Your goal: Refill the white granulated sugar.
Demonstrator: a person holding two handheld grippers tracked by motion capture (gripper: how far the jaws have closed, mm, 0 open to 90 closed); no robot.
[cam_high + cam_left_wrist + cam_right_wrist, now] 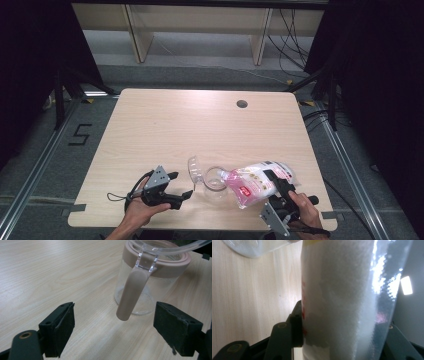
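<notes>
The bag (257, 183) of white grains is held tipped on its side near the front right of the worktop (200, 120), its neck pointing left into the mouth of a clear jar (215, 180) that stands just beside it. In the right gripper view the bag (342, 300) sits squarely between the jaws, pressed from both sides, so the right gripper (278, 192) is clamped on it about halfway closed. The jar has a pinkish collar (160, 266) and its clear lid (194, 170) is hinged back on the left side, with a pinkish latch (131, 293) hanging down its wall.

The left gripper (176, 187) waits a little to the left of the jar, jaws wide apart with nothing between them (the latch hangs in line with the gap, but farther off).

What worries me from here: nothing is steadying the jar. If the bag's weight leans on the rim, or the neck slips sideways, I'd expect the light jar to skid or tip and grains to scatter over the wood. The soft bag could also sag in that grip and pour faster than intended, or miss the mouth altogether. The upright lid is close to the neck too, and a nudge might swing it shut across the stream.
</notes>
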